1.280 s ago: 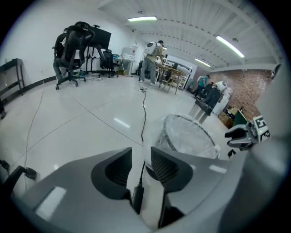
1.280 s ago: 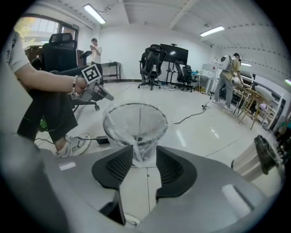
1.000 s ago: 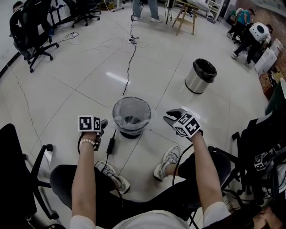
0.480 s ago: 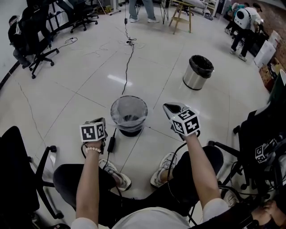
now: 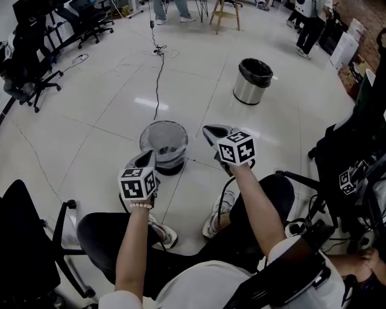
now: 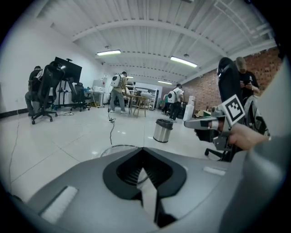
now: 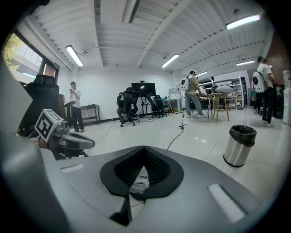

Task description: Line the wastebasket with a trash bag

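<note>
Both raised, left gripper (image 5: pixel 146 159), right gripper (image 5: pixel 209 130), shut

Glossy white floor tiles (image 5: pixel 90 121) mirror the strip lights (image 6: pixel 184 61) on a ribbed white ceiling (image 7: pixel 150 32). Black office chairs (image 5: pixel 36 72) stand along the far left and a wooden stool (image 5: pixel 224 7) at the far end. A steel bin (image 5: pixel 251 81) with a black liner stands on the open floor. A black cable (image 5: pixel 158 66) trails across the tiles. One wall is brick (image 6: pixel 207 88), another plain white (image 7: pixel 104 86).

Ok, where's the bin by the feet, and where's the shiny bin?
bin by the feet (image 5: pixel 167 158): head view, on its front wall.
shiny bin (image 5: pixel 246 92): head view, on its metal side.
</note>
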The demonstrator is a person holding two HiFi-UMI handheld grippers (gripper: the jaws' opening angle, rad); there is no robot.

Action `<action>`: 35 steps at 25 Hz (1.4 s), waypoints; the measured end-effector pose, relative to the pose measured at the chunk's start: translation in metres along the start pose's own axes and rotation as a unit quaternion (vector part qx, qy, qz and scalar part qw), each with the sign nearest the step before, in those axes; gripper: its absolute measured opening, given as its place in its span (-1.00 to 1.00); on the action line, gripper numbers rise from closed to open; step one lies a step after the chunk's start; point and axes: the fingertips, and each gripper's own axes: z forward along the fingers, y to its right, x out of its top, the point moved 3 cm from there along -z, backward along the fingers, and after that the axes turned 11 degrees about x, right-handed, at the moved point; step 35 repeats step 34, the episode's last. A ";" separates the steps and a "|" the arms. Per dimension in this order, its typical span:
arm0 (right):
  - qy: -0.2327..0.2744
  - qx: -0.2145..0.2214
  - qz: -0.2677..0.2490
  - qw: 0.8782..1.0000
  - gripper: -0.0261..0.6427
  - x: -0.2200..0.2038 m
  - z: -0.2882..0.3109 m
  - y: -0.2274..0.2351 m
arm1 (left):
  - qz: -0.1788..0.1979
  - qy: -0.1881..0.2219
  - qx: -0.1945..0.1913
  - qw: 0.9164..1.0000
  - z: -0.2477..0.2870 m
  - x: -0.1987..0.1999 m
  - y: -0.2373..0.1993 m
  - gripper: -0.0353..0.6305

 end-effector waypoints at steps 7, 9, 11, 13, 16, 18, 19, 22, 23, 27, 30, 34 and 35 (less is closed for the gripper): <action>0.009 -0.014 0.014 1.000 -0.92 -0.004 -0.021 0.017 | -0.022 0.019 -0.002 1.000 0.003 0.006 0.006 -0.86; 0.008 -0.015 0.009 1.000 -0.92 -0.002 -0.021 0.017 | -0.024 0.025 -0.008 0.999 0.003 0.010 0.011 -0.86; 0.005 -0.015 0.008 1.000 -0.92 -0.005 -0.019 0.016 | -0.029 0.029 -0.011 0.999 0.002 0.010 0.013 -0.86; 0.003 -0.016 0.008 1.000 -0.92 -0.007 -0.016 0.013 | -0.031 0.032 -0.010 0.999 0.000 0.011 0.012 -0.86; 0.001 -0.013 0.003 1.000 -0.92 -0.008 -0.013 0.011 | -0.033 0.038 -0.007 0.999 0.000 0.015 0.010 -0.86; -0.001 -0.010 0.001 1.000 -0.92 -0.008 -0.013 0.013 | -0.035 0.040 -0.004 0.999 0.002 0.016 0.011 -0.86; -0.002 -0.009 0.002 1.000 -0.92 -0.010 -0.013 0.013 | -0.036 0.038 -0.002 0.999 0.002 0.015 0.011 -0.86; 0.001 -0.009 0.006 1.000 -0.92 -0.012 -0.017 0.014 | -0.039 0.038 0.004 0.999 0.006 0.011 0.011 -0.86; 0.003 -0.010 0.006 1.000 -0.92 -0.011 -0.017 0.013 | -0.043 0.042 0.006 0.998 0.007 0.012 0.009 -0.86; 0.001 -0.010 -0.003 1.000 -0.92 -0.010 -0.014 0.008 | -0.081 0.060 0.009 0.995 0.005 0.016 -0.001 -0.86; -0.003 -0.011 -0.007 1.000 -0.92 -0.011 -0.016 0.007 | -0.103 0.066 0.003 0.993 0.004 0.017 -0.003 -0.86; -0.008 -0.013 -0.011 1.000 -0.92 -0.013 -0.015 0.008 | -0.124 0.069 -0.021 0.990 0.002 0.019 -0.005 -0.86; -0.008 -0.013 -0.011 1.000 -0.92 -0.013 -0.015 0.008 | -0.124 0.069 -0.021 0.990 0.002 0.019 -0.005 -0.86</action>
